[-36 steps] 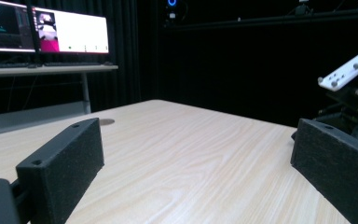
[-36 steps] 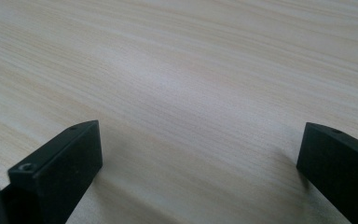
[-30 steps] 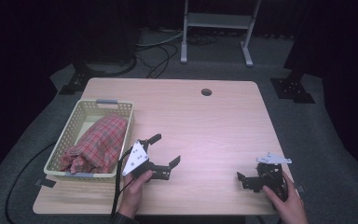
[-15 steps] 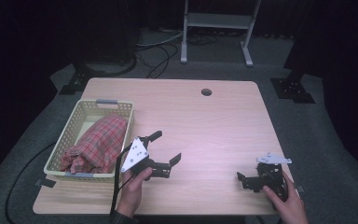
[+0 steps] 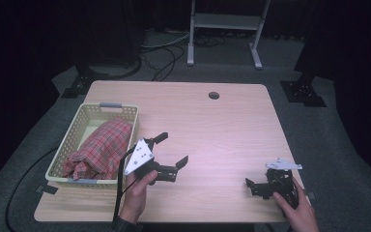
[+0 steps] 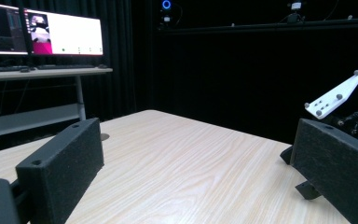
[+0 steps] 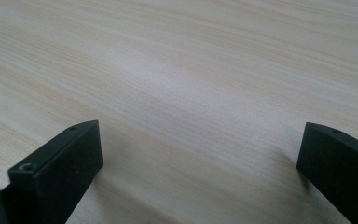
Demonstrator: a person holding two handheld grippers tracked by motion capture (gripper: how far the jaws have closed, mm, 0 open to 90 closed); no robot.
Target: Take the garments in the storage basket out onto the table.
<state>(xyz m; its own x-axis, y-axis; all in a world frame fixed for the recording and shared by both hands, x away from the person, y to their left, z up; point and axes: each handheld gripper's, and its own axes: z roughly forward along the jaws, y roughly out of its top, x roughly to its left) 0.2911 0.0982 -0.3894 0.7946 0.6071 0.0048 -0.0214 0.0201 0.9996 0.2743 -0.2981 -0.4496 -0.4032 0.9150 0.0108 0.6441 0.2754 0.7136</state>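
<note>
High view: a red plaid cloth [image 5: 100, 149] lies bunched inside a cream plastic basket [image 5: 77, 130], which sits along the left edge of a light wooden desk [image 5: 222, 125]. The cloth fills most of the basket and nothing touches it.

Just right of the basket's near right corner, the left gripper [image 5: 170, 150] is held in a person's left hand [image 5: 137, 188]. Its jaws are spread wide, with only bare desk between them, and they point toward the middle of the desk. They hold nothing. A grey three-cornered plate [image 5: 139, 156] sits on top of this gripper, and a black cable [image 5: 120, 193] trails from it toward the near edge.

In the left gripper view, the same two jaws stand far apart at either side, with open wood grain between them. The right gripper [image 6: 340, 121] shows beyond the right-hand jaw.

Near the desk's near right corner, the right gripper [image 5: 251, 186] rests low in the right hand [image 5: 297, 210], well apart from the left one. The right gripper view shows its jaws spread wide, close above bare wood, and holding nothing.

A round cable hole [image 5: 214, 95] lies near the far edge.

Count: one cloth, one basket, two grippers, two hands. Nothing stands between the left gripper and the basket.
</note>
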